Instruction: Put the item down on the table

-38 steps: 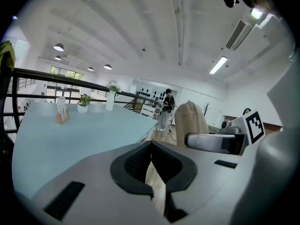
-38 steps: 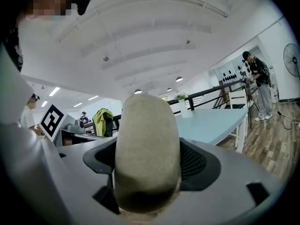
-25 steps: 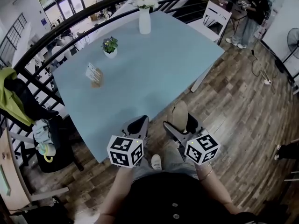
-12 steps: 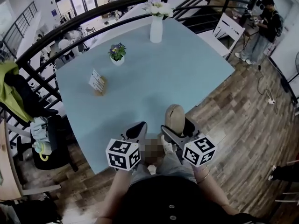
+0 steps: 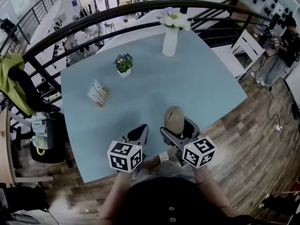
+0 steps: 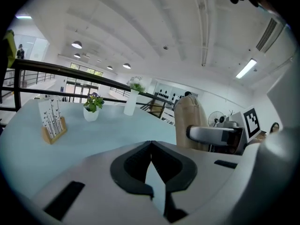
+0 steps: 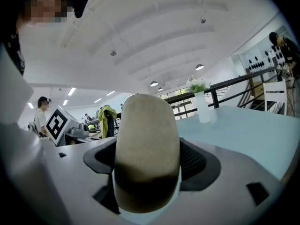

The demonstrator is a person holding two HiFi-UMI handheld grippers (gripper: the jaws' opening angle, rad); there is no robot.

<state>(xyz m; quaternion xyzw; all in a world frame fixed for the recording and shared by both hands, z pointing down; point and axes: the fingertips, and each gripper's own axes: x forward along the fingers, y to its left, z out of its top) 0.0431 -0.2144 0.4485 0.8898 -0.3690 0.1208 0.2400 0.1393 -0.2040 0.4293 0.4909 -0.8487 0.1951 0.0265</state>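
Nearest, the left gripper (image 5: 138,135) sits at the tabletop's (image 5: 206,83) near edge, its fingers pressed together with nothing between them. Just beside it, the right gripper (image 5: 177,131) has its fingers clenched on the tan rounded item (image 5: 174,119), held upright over the same near edge; whether its base touches the surface cannot be told. Farther in, toward the left edge, a small card stand (image 5: 98,93) stands alone. Beyond that is a little potted plant (image 5: 123,63), and near the far edge a white vase (image 5: 169,42) of flowers. A dark railing (image 5: 70,34) curves past the far side.
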